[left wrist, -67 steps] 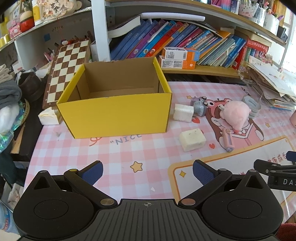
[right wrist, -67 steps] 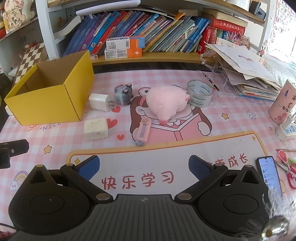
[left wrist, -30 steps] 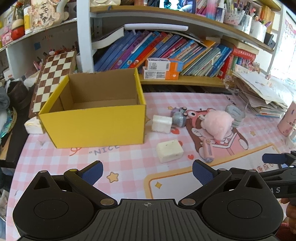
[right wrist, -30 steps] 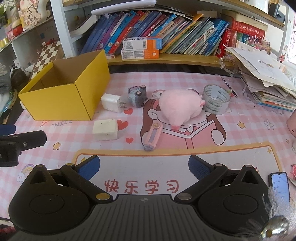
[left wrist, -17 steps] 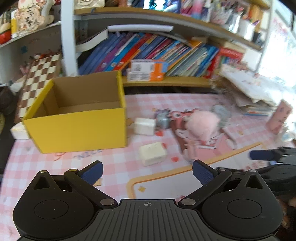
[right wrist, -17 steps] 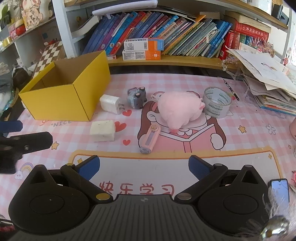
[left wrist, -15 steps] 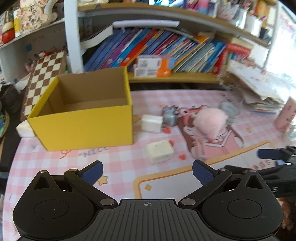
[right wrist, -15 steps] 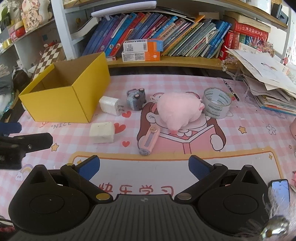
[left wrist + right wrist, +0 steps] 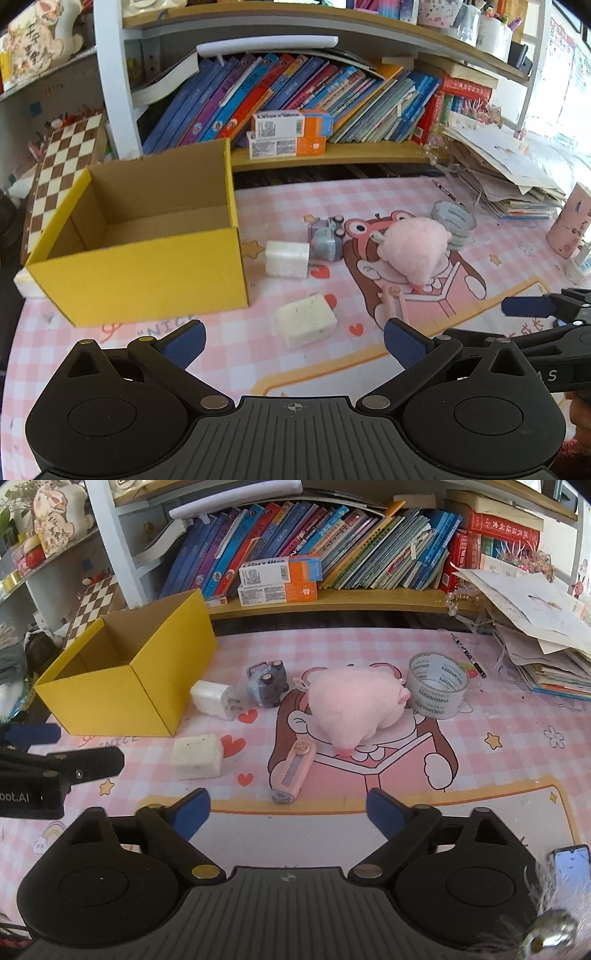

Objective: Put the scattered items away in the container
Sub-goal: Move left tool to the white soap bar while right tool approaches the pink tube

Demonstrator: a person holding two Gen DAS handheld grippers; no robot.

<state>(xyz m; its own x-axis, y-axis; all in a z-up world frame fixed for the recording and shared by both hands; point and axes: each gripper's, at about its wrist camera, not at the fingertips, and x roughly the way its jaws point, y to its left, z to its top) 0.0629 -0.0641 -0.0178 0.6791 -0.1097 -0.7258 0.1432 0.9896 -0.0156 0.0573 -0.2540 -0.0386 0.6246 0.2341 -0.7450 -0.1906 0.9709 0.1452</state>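
An empty yellow cardboard box [image 9: 147, 280] [image 9: 110, 709] stands open at the left of the pink mat. Scattered right of it lie a white charger plug [image 9: 287, 258] [image 9: 211, 698], a cream sponge block [image 9: 306, 325] [image 9: 198, 756], a grey toy car [image 9: 325, 238] [image 9: 266, 683], a pink plush [image 9: 417, 247] [image 9: 354, 705], a pink utility knife [image 9: 397, 301] [image 9: 291, 771] and a clear tape roll [image 9: 453, 221] [image 9: 437, 685]. My left gripper [image 9: 293, 343] is open and empty, just short of the sponge block. My right gripper [image 9: 288, 814] is open and empty, just short of the utility knife.
A low shelf of books [image 9: 332, 554] with orange-white cartons [image 9: 277, 578] runs along the back. A chessboard [image 9: 62, 166] leans behind the box. A pile of papers [image 9: 535, 627] sits at the right, a pink cup [image 9: 570, 225] at far right, a phone [image 9: 570, 867] near the front edge.
Both grippers have moved forward toward the scattered items, the left one also swinging rightward from the box. Both stayed open. No item has moved.
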